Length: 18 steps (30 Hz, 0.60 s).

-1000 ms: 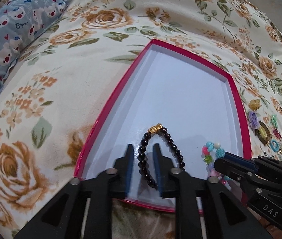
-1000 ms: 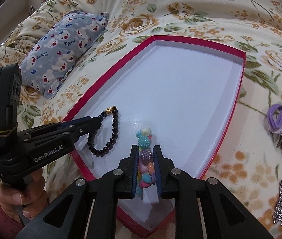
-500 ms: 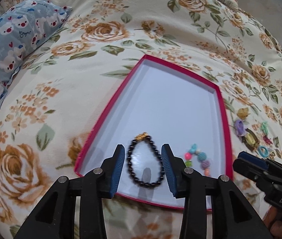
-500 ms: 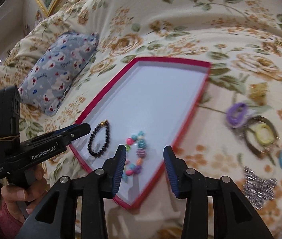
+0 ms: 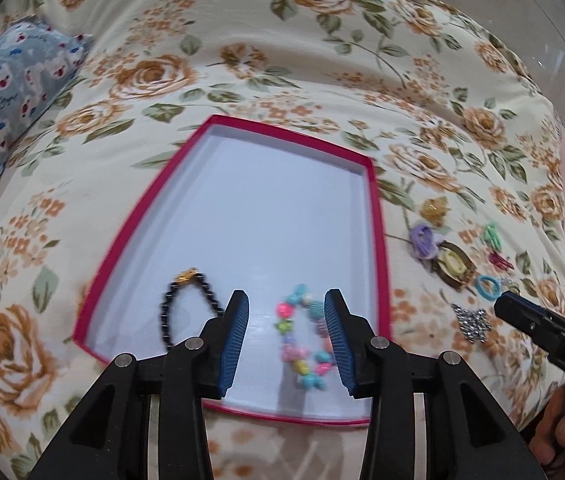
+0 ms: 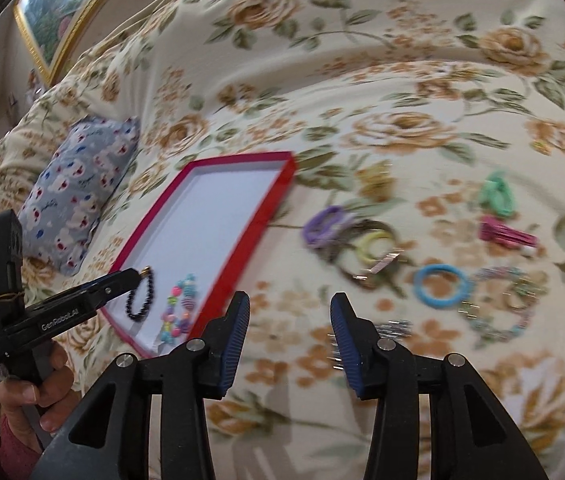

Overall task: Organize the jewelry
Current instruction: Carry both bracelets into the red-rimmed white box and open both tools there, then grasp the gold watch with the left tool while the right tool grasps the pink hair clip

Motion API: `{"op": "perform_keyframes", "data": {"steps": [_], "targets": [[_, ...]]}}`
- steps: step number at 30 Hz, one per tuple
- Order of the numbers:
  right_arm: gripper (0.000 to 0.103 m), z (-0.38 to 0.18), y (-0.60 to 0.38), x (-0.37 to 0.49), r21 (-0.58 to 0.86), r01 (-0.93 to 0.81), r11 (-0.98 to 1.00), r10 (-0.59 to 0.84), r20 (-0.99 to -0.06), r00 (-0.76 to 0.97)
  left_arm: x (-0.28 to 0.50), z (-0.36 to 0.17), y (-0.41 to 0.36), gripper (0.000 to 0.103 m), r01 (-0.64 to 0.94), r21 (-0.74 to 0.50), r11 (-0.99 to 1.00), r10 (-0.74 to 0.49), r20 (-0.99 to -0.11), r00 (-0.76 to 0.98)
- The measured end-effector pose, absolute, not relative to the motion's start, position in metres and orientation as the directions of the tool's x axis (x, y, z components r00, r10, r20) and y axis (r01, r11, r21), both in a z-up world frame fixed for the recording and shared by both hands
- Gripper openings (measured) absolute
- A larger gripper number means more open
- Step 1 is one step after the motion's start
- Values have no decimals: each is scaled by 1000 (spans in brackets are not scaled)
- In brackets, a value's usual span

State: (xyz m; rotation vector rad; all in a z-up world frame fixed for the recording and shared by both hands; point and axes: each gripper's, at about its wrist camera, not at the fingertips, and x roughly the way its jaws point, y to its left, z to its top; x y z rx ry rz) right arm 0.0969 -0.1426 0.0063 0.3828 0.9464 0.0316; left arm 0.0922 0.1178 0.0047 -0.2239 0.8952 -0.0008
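A red-rimmed white tray (image 5: 378, 216) lies on the floral bedspread; it also shows in the right wrist view (image 6: 270, 208). In it lie a black bead bracelet (image 5: 170, 304) with a gold charm and a colourful bead bracelet (image 5: 302, 344); both also show in the right wrist view, the black one (image 6: 142, 296) and the colourful one (image 6: 178, 308). My left gripper (image 5: 286, 320) is open and empty above the tray's near end. My right gripper (image 6: 288, 320) is open and empty above the bedspread right of the tray.
Loose pieces lie right of the tray: purple hair tie (image 6: 322, 224), yellow ring (image 6: 374, 246), blue ring (image 6: 440, 284), pink clip (image 6: 506, 234), green tie (image 6: 496, 194), silver rhinestone piece (image 5: 470, 322), beaded bracelet (image 6: 502, 304). A blue patterned pillow (image 6: 78, 192) lies left.
Both grippers let go of their bracelets, opened wide and drew back. The right gripper swung right, away from the tray toward the loose pieces. The left gripper shifted right.
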Motion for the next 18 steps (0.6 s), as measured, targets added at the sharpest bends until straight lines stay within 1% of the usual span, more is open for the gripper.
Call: {"op": "perform_keyframes", "data": {"steps": [18], "targets": [[44,13,-235,51,305,334,892,42,-790,612,114,13,53,39,64,-166,984,-171,-778,605]]}}
